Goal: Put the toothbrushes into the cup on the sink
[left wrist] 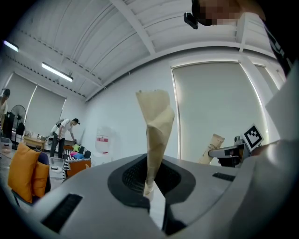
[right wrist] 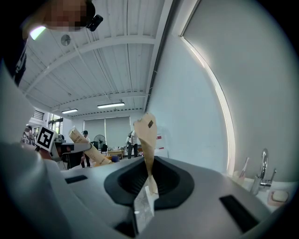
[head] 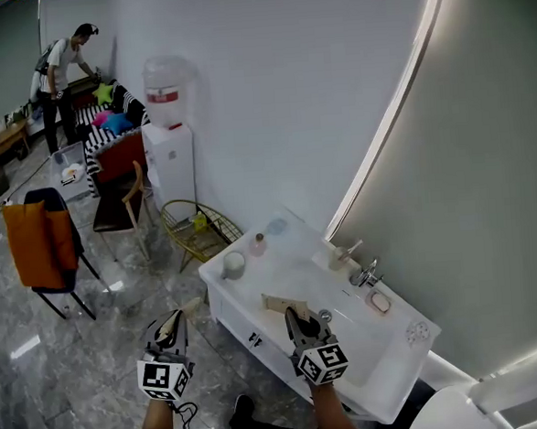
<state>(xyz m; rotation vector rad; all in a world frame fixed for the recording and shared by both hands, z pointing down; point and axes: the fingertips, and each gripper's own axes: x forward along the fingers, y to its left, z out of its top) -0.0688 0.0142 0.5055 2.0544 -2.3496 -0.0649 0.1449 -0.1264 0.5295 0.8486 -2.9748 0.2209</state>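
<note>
My left gripper (head: 173, 320) is shut on a tan paper-wrapped toothbrush (left wrist: 156, 123) that sticks up from between its jaws. My right gripper (head: 295, 316) is likewise shut on a second tan wrapped toothbrush (right wrist: 148, 135). Both grippers point level, the right one at the front edge of the white sink (head: 258, 322), the left one over the floor to the sink's left. A white cup (head: 233, 265) stands on the sink's far left corner, well beyond both grippers. In the left gripper view the right gripper (left wrist: 233, 151) shows at the right with its packet.
On the sink are a chrome faucet (head: 367, 274), a soap dish (head: 379, 302) and a small pink bottle (head: 258, 245). A wire basket (head: 202, 228), a water dispenser (head: 168, 133) and a chair with an orange bag (head: 41, 240) stand left. A person (head: 61, 73) works far back.
</note>
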